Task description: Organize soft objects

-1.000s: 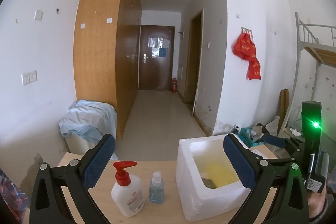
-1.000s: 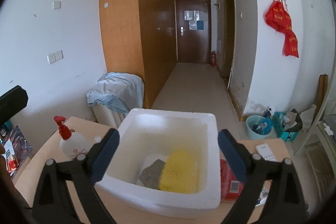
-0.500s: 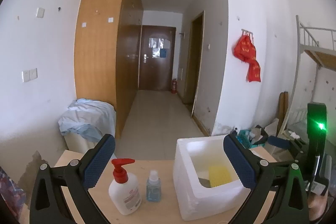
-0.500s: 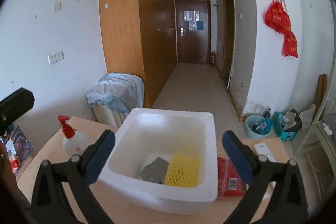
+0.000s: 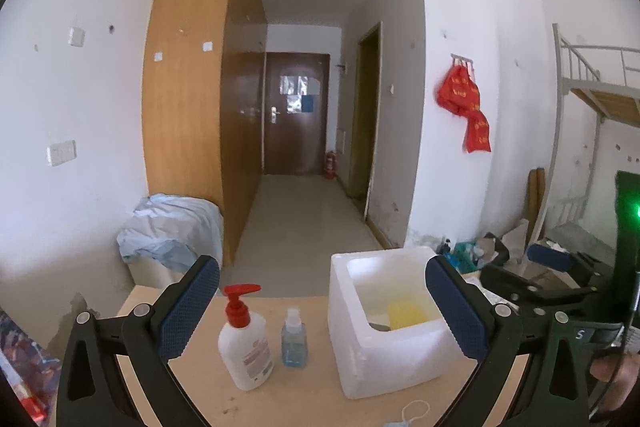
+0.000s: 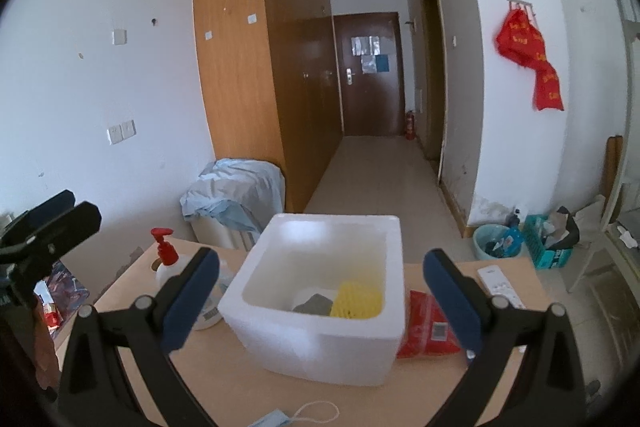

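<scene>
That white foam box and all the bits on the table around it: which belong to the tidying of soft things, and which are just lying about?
Part of the job:
- white foam box
- yellow sponge and grey cloth, both inside it
- face mask, at the table's near edge

Just lying about:
- pump bottle
- small blue bottle
- red packet
- remote control

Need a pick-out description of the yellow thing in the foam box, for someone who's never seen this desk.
On the wooden table stands an open white foam box. Look inside, at the bottom on the right: the yellow sponge lies there, touching a flat grey pad on its left. It is the only bright yellow thing, with a bumpy net-like surface, while its neighbour is dull and smooth.
</scene>
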Demonstrator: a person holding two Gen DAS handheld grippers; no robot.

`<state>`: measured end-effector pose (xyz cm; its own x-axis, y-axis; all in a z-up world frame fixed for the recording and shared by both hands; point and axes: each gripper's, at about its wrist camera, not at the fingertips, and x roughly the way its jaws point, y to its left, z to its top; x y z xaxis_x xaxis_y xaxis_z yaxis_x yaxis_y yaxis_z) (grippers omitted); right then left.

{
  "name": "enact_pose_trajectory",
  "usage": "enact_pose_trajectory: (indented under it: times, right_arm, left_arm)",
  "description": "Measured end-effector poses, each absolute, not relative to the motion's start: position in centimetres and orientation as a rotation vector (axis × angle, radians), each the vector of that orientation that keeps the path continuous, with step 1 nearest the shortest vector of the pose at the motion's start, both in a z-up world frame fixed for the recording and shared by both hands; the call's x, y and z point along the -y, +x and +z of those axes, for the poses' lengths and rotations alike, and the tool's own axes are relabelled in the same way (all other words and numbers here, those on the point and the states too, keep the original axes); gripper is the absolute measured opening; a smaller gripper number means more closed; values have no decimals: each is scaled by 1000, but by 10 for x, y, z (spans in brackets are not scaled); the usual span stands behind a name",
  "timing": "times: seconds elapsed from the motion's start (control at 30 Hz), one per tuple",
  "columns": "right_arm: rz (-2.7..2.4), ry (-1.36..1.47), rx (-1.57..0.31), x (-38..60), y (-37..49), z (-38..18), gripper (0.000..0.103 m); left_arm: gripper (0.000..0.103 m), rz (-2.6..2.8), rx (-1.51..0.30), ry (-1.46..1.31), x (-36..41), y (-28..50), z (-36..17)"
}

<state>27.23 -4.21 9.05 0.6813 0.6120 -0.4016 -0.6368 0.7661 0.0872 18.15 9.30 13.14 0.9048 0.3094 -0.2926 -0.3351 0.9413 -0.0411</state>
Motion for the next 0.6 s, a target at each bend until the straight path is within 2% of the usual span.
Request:
enact_pose_trajectory:
  times: [0.13, 0.6]
  right_arm:
    - [699, -42, -429, 55, 259, 96, 103]
    - [668, -59, -374, 79, 202, 106, 103]
  left_arm:
    - [103, 340, -228, -102, -87, 155, 138]
    - [103, 332, -220, -46, -60, 95, 147]
